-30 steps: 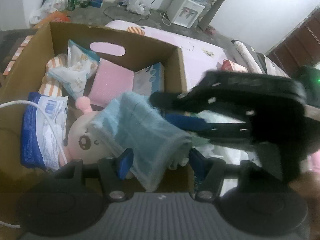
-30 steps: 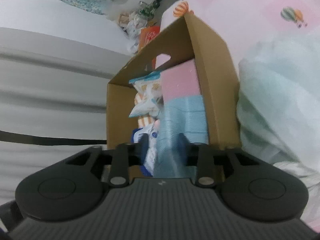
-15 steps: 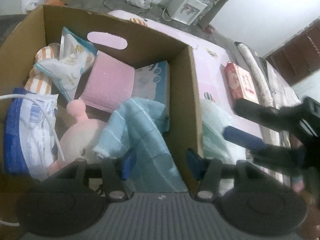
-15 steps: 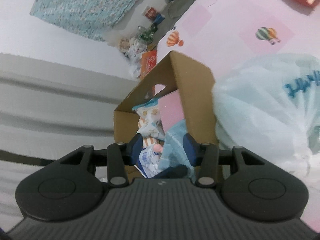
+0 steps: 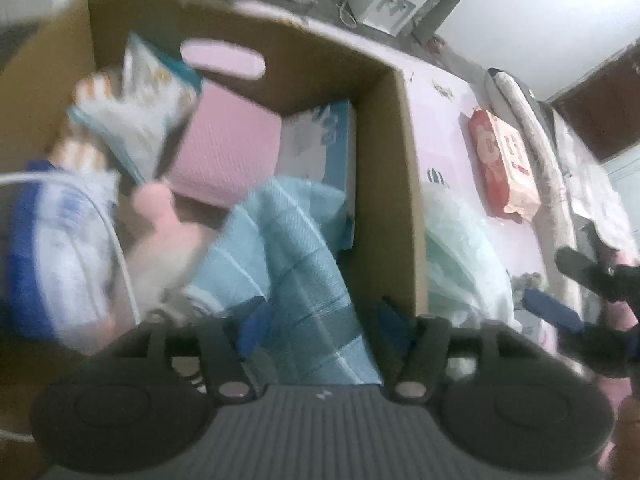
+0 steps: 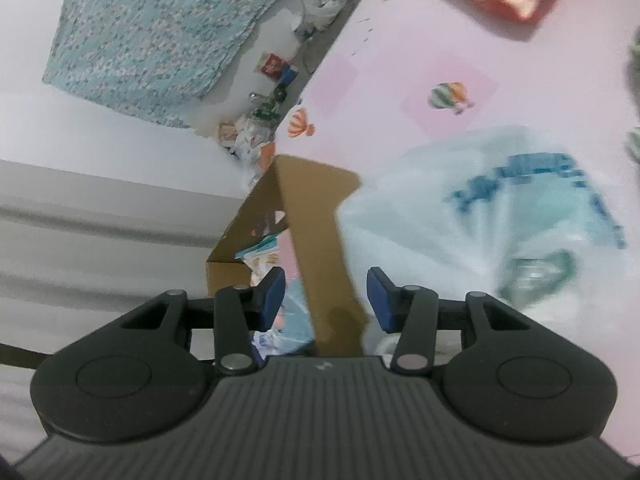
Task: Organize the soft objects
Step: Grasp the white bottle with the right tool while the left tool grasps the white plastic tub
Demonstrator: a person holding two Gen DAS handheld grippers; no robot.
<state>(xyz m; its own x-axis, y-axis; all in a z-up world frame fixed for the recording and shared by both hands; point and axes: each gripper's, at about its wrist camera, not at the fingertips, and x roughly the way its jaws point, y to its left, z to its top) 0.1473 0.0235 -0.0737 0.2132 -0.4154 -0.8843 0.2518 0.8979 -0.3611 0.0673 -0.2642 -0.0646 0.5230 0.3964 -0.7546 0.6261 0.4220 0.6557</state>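
towel: limp, light, drapes into box; pinch a bunched fold | left gripper: opening, towel between pads | right gripper: opening, empty

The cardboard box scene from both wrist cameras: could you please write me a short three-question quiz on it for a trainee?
1. True or false: the light blue checked cloth lies wholly outside the brown cardboard box.
2. Multiple choice: which lies on the pink mat outside the box? A) the flat pink foam pad B) the red printed packet C) the pink plush toy
3. Fill in: the right tool holds ____ between its blue pads.

Key: 1 false, it lies in the box between the left tool's opening jaws. 2 B. 3 nothing; its jaws are opening on either side of the box wall behind them.
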